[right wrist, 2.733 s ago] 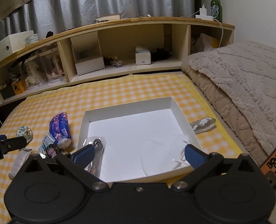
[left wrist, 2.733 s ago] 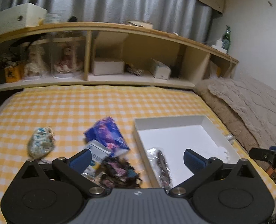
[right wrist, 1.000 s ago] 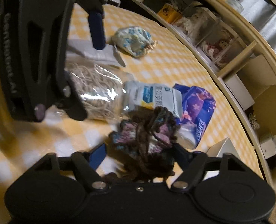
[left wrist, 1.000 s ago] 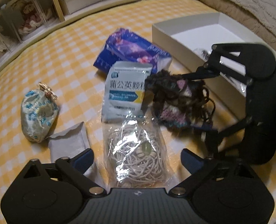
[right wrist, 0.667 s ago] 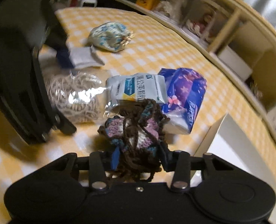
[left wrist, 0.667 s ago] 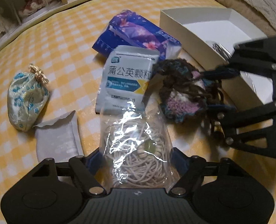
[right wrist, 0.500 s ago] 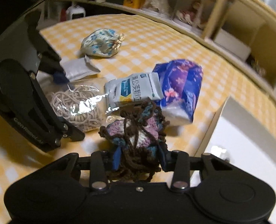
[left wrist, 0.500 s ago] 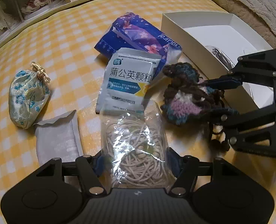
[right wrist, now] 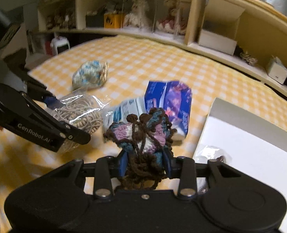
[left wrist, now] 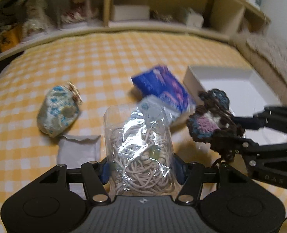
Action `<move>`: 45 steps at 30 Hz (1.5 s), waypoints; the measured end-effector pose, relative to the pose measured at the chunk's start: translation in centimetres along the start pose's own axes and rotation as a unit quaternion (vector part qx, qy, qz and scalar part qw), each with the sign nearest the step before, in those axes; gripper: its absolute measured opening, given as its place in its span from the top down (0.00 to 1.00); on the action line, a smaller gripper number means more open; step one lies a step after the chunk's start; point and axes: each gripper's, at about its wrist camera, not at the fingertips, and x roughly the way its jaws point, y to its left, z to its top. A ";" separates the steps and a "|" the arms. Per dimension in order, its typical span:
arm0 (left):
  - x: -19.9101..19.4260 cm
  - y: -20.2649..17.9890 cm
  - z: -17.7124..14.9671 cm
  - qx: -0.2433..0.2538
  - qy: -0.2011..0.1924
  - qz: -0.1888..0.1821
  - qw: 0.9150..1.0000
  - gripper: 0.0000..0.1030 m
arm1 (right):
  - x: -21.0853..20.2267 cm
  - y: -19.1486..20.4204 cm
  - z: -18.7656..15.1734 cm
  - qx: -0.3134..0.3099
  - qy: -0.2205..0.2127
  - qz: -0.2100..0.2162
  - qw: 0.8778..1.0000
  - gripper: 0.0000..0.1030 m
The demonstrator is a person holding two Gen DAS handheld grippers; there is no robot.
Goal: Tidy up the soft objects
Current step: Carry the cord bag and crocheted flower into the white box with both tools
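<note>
My left gripper [left wrist: 141, 171] has its pads pressed on a clear bag of beige cord [left wrist: 139, 141], lifted off the yellow checked bed, and its jaws are still closing. In the right wrist view the same bag [right wrist: 79, 114] hangs in that gripper [right wrist: 65, 118]. My right gripper [right wrist: 145, 164] grips a brown, purple and teal crochet pouch [right wrist: 141, 130], its jaws also still closing. It holds the pouch [left wrist: 209, 122] up near the white box [left wrist: 221, 77]. A clear packet [right wrist: 209, 153] lies in the box [right wrist: 240, 120].
On the bed lie a blue tissue pack [right wrist: 168, 99], a white sachet [right wrist: 124, 108], a floral drawstring pouch [left wrist: 58, 112] and a grey sachet [left wrist: 79, 149]. A wooden shelf [right wrist: 221, 19] curves behind the bed. A beige blanket [left wrist: 269, 48] lies right of the box.
Both grippers closed on their items, the left on the cord bag and the right on the crochet pouch. Both lifted them off the bed, and both views rolled.
</note>
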 end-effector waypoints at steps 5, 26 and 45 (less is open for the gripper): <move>-2.2 -0.3 0.5 -0.037 -0.049 0.003 0.998 0.40 | -2.4 -0.5 0.8 0.035 -0.040 -0.006 0.999 0.63; -6.6 -2.7 0.2 -0.049 -0.133 0.014 0.990 0.40 | -8.6 -2.8 0.8 0.128 -0.097 -0.039 0.986 0.63; -7.1 -8.8 2.8 -0.027 -0.146 0.016 0.989 0.40 | -12.2 -7.4 -0.3 0.175 -0.117 -0.081 0.974 0.63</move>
